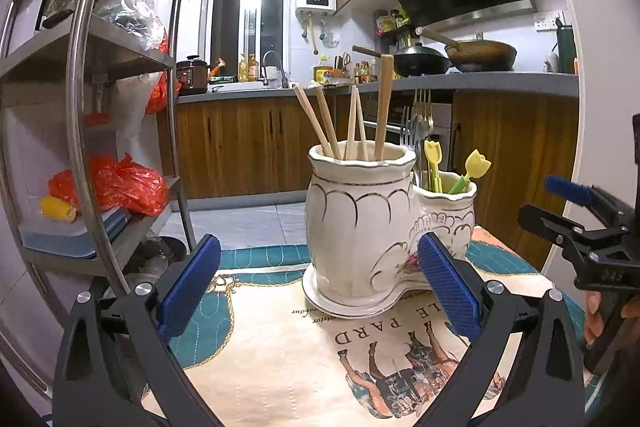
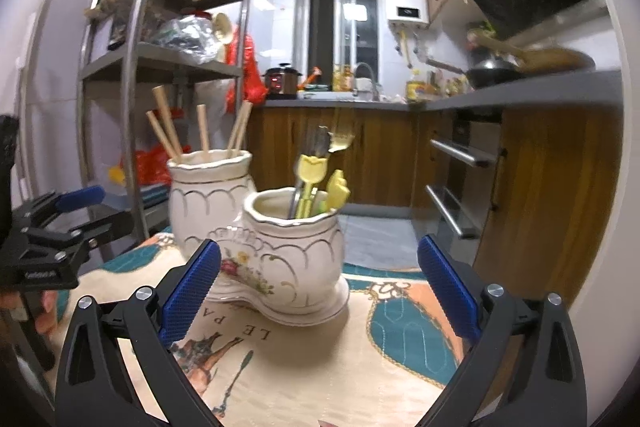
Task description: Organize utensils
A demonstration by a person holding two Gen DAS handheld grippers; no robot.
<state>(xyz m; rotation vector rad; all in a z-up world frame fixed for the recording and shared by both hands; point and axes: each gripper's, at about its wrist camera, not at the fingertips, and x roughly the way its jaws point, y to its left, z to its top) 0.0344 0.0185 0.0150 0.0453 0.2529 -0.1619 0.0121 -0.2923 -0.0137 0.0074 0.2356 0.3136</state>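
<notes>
Between the blue pads of the left gripper (image 1: 318, 289) nothing is held; the jaws are spread wide above the printed tablecloth (image 1: 280, 355), with the ceramic utensil holder (image 1: 360, 223) framed just ahead of them. The right gripper (image 2: 320, 291) is likewise seen with its jaws wide and empty, pointed at the lower compartment (image 2: 296, 227) of the same holder from the other side. Each gripper is caught at the edge of the other's view, so the two are judged to flank the holder, probably so that it can be reached from either hand.

Wooden chopsticks (image 1: 340, 125) are stood upright in the taller compartment (image 1: 356, 195), leaning against its rim. Metal forks (image 1: 420, 119) and yellow tulip-topped picks (image 1: 434, 163) are gathered in the lower compartment, so the utensils appear sorted by kind. No loose utensil is seen on the cloth, and the task is judged to be at or near its end.

Beyond the table, a steel shelf rack (image 1: 120, 75) and the kitchen counter (image 1: 480, 81) with its woks are visible.
</notes>
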